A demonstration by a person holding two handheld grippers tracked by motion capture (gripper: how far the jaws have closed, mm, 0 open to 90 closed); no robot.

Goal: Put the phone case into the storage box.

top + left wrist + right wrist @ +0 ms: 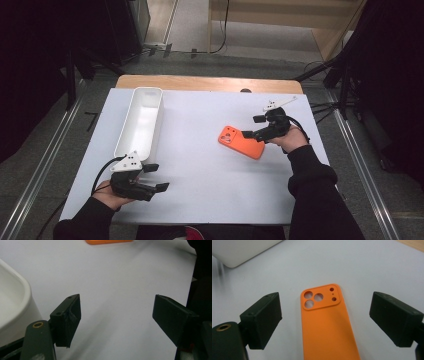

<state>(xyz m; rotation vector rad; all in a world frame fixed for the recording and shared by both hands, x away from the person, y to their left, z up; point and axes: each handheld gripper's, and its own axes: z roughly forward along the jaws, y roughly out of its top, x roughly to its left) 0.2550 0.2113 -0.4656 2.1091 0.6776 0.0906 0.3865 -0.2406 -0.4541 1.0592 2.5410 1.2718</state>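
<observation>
White tabletop (210, 175) on wood desk (200, 82); grey floor (280, 55), dark surrounds, metal rails (45, 160).

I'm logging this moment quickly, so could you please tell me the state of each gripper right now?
Left gripper: open, holding nothing.
Right gripper: open, jaws either side of the orange phone case, not gripping it.

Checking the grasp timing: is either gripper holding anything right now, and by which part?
Nothing is held. The right gripper is open astride the orange phone case, pads clear of it; the left gripper is open over bare table.

Orange phone case (328, 327) cut off at btm edge in right gripper view, top edge in left gripper view.
</observation>
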